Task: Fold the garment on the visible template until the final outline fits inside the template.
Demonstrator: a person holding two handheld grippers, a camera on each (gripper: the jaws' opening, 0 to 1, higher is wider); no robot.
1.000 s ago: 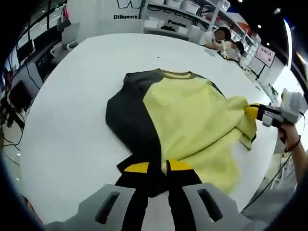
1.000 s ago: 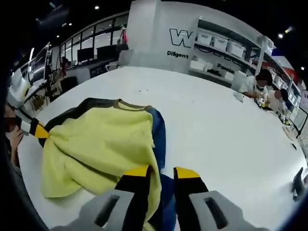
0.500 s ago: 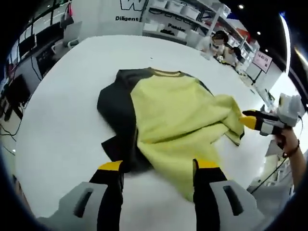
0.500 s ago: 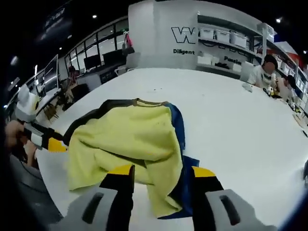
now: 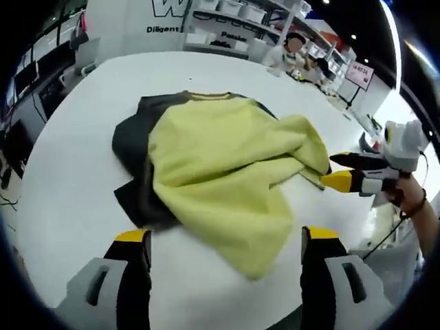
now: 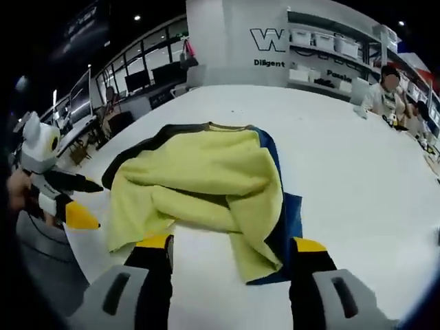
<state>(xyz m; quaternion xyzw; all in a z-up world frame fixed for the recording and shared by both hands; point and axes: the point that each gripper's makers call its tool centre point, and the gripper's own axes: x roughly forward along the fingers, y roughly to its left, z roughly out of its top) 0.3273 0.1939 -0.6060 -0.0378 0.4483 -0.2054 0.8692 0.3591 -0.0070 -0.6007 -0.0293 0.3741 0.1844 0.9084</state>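
One garment (image 5: 220,165), yellow and dark, lies rumpled mid-table (image 5: 69,172). Our left gripper (image 5: 223,240) and right gripper (image 6: 234,251) hover spread and empty, we judge for regrasping.

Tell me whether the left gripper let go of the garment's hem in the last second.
Yes. The left gripper, shut on the hem before, now stands open and drawn back from the garment, which lies loose on the white table.
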